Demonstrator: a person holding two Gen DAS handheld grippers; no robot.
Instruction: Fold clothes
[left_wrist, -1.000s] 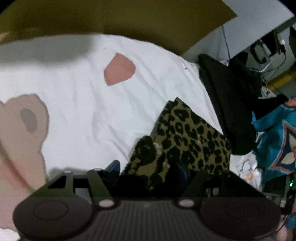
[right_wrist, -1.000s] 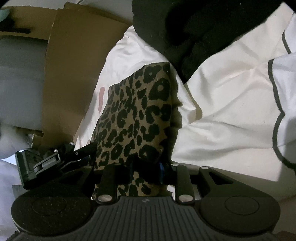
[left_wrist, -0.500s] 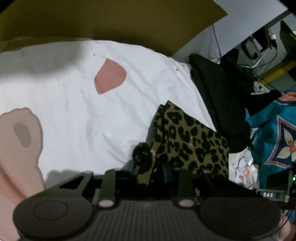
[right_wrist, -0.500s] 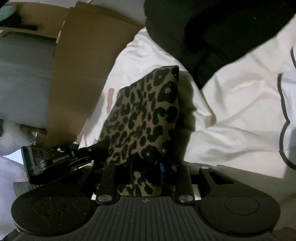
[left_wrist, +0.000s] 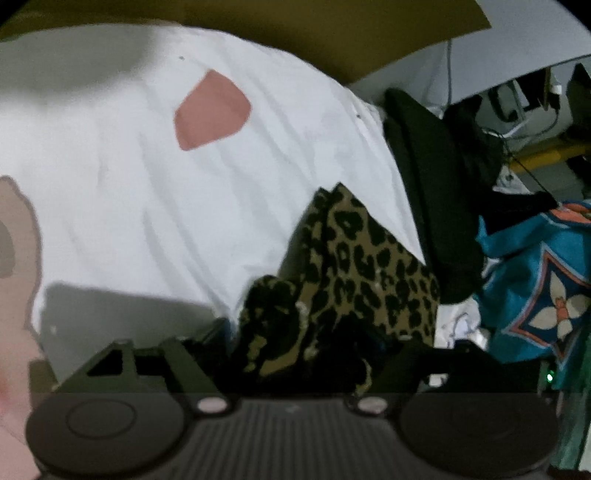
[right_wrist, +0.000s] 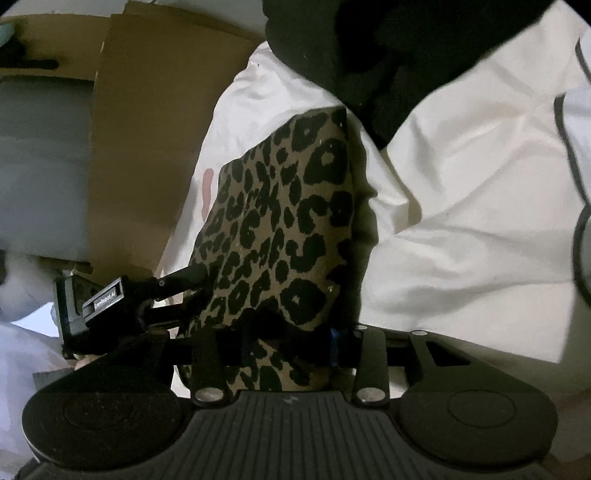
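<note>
Jaws hidden in leopard-print garment (right_wrist: 280, 221)

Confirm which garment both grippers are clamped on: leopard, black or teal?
The leopard-print garment: left gripper and right gripper both pinch it. The black garment and teal garment lie untouched beside it.

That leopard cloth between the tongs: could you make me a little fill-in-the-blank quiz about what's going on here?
1. The cloth held by both tongs has a ____ print.
2. It hangs over a sheet whose main colour is ____.
3. The left tongs and right tongs are both ____ on the cloth.
4. The pile of clothes beyond the cloth is ____ in colour.

Missing words: leopard; white; shut; black
</note>
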